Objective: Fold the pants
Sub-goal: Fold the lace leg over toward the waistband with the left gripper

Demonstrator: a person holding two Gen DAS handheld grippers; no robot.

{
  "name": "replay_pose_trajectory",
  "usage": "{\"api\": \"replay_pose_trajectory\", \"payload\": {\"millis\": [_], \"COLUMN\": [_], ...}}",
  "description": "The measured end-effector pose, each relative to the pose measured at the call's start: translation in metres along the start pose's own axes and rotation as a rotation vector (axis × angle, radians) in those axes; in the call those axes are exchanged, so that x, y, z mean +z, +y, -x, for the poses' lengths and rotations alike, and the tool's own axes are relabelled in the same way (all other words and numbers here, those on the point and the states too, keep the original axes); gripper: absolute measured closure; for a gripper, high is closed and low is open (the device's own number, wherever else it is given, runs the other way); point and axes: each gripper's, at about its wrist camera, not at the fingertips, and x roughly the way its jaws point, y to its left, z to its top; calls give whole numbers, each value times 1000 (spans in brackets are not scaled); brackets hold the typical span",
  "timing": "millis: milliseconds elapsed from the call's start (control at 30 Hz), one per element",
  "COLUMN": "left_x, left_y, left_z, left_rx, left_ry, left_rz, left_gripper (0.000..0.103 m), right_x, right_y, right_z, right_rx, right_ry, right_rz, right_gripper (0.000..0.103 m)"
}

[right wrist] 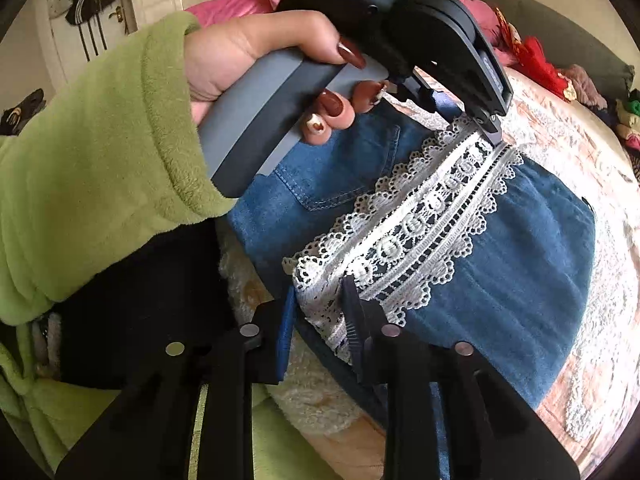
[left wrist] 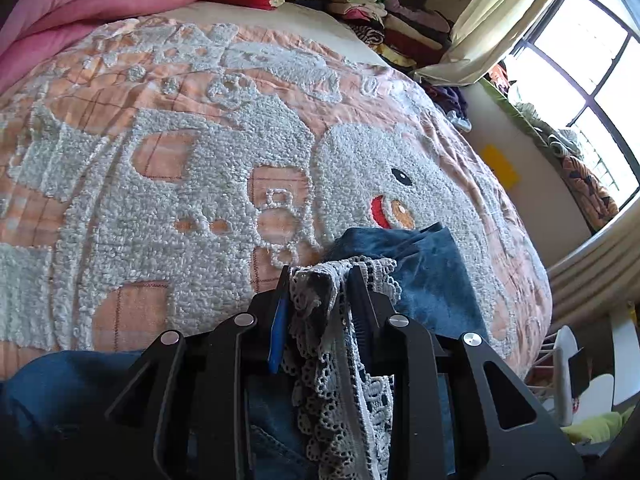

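Note:
Blue denim pants [right wrist: 500,280] with a white lace hem [right wrist: 420,232] lie folded on the bed; a back pocket [right wrist: 340,168] shows. My left gripper [left wrist: 320,280] is shut on a bunched end of the lace hem [left wrist: 316,292], and blue denim [left wrist: 432,272] lies just beyond it. In the right wrist view that left gripper [right wrist: 468,120], held by a hand [right wrist: 248,52] in a green sleeve, pinches the far end of the lace. My right gripper [right wrist: 320,296] is shut on the near end of the same lace strip, at the pants' near edge.
The bed has an orange cover [left wrist: 180,152] with tufted white figures. A pink duvet [left wrist: 80,4] lies at the back left, a pile of folded clothes [left wrist: 384,20] at the back. Curtain [left wrist: 492,24] and window [left wrist: 580,72] are right; a white chair [left wrist: 568,364] stands beside the bed.

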Motion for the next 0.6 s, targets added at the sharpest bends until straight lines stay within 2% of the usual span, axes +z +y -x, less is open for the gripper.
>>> {"api": "replay_pose_trajectory", "payload": {"millis": [167,267,467,600], "left_x": [1,1,-4,-14], "left_y": [1,0,-7,-12], "left_z": [3,8,29,49], "left_rx": [0,8,54,100], "left_ry": [-18,-38,-88,-124], "left_rz": [-2,-10,-45,-67], "left_gripper": [77,73,48,38], "right_x": [-4,-9,-24,-37], "right_y": [-9,-20,-55,-72], "right_z": [23,48,73,82], "right_rx": [31,2,-104,-141], "right_ry": [-67,-110,-134,-140], "right_rz": [-41,-88,-180,-229], "right_gripper": [68,60,59,56]}}
